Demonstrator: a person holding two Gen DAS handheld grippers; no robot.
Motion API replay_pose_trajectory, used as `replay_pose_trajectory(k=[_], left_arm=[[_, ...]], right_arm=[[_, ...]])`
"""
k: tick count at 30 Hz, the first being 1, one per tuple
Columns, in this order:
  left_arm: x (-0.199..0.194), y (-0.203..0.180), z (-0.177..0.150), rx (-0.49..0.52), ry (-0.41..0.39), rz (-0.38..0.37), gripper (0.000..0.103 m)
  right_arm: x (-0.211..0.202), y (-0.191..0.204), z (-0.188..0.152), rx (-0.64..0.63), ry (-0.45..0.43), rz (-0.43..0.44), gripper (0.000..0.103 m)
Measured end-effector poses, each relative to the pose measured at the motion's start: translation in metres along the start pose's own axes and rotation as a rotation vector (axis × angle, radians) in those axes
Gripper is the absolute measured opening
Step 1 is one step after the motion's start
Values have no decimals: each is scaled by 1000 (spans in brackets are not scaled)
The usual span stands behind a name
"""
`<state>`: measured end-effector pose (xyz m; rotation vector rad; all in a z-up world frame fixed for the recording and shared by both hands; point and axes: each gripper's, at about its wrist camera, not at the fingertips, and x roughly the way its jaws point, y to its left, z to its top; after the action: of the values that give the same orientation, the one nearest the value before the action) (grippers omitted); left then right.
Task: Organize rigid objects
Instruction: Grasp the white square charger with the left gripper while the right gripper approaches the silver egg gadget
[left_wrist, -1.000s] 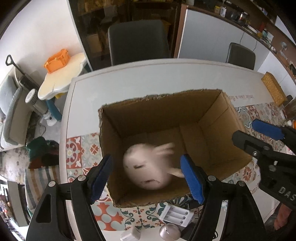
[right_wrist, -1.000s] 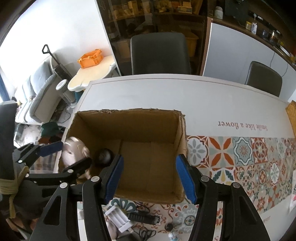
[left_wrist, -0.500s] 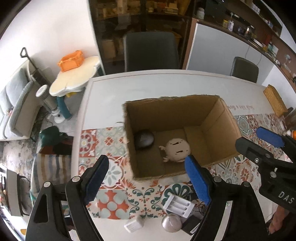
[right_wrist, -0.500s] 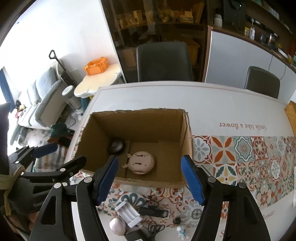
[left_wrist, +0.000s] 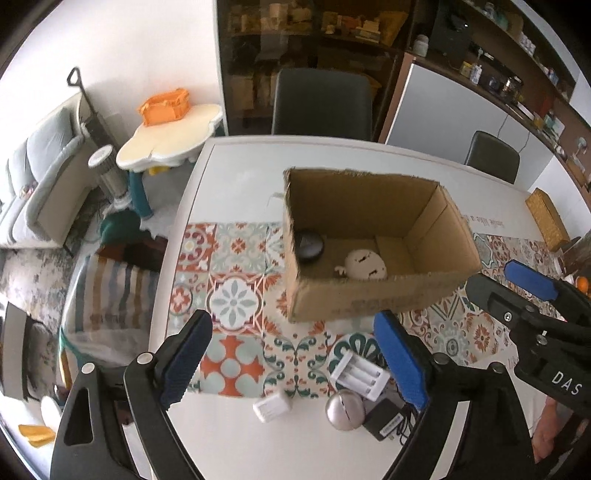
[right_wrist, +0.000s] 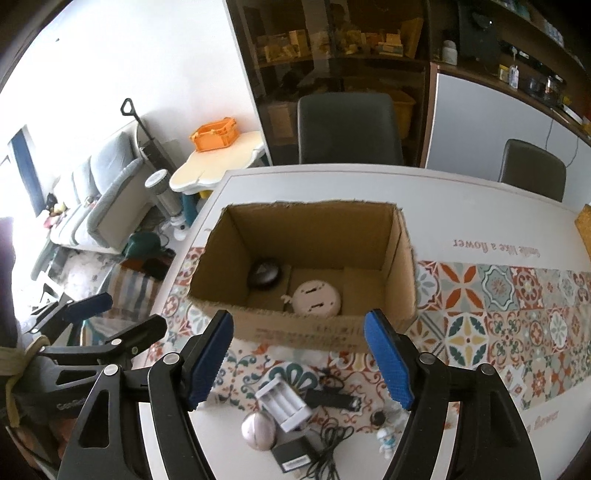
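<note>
1. Landmark: the cardboard box (left_wrist: 380, 243), open-topped, standing on the patterned tablecloth (left_wrist: 236, 302) of the white table (left_wrist: 240, 162).
2. Inside the box, on its floor: a black round puck-like object (left_wrist: 309, 246) against the left wall, and just beside it, toward the middle, a cream round gadget (left_wrist: 365, 263) with slots on its face. From my right wrist view both show again, black one (right_wrist: 265, 274) farther in, cream one (right_wrist: 317, 298) closer to the near wall.
3. My left gripper (left_wrist: 295, 362) hangs in front of the box's near wall, off its left corner. Jaws are opening; nothing sits between the blue pads (left_wrist: 186, 360).
4. My right gripper (right_wrist: 297, 360) hangs in front of the same near wall, roughly centred on it. Jaws apart, empty, not touching the box.
5. On the table in front of the box, below my grippers: a white battery charger (right_wrist: 282, 404), a silver-pink ball (right_wrist: 258, 430) touching its near end, a black adapter (right_wrist: 291, 456) with a tangled black cord (right_wrist: 330, 446), a black bar-shaped item (right_wrist: 332, 400), and a small white-and-blue figurine (right_wrist: 386, 439).
6. Left view also shows a small white block (left_wrist: 272, 406) in front of the box, left of the ball.
7. Beyond the box: a dark chair (right_wrist: 349, 127) at the table's far edge.
</note>
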<state>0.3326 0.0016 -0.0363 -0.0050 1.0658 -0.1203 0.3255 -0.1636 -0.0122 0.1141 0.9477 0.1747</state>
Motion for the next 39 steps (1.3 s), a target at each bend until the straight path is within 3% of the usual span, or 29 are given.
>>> replay_pose_trajectory(k=[18, 35, 39], left_arm=[[27, 28, -53, -124, 137, 14, 90], [109, 43, -87, -247, 379, -32, 89], [127, 44, -91, -275, 422, -31, 85]], right_arm=[[32, 17, -46, -10, 120, 47, 74], [89, 18, -77, -25, 276, 28, 73], [101, 16, -81, -22, 304, 23, 73]])
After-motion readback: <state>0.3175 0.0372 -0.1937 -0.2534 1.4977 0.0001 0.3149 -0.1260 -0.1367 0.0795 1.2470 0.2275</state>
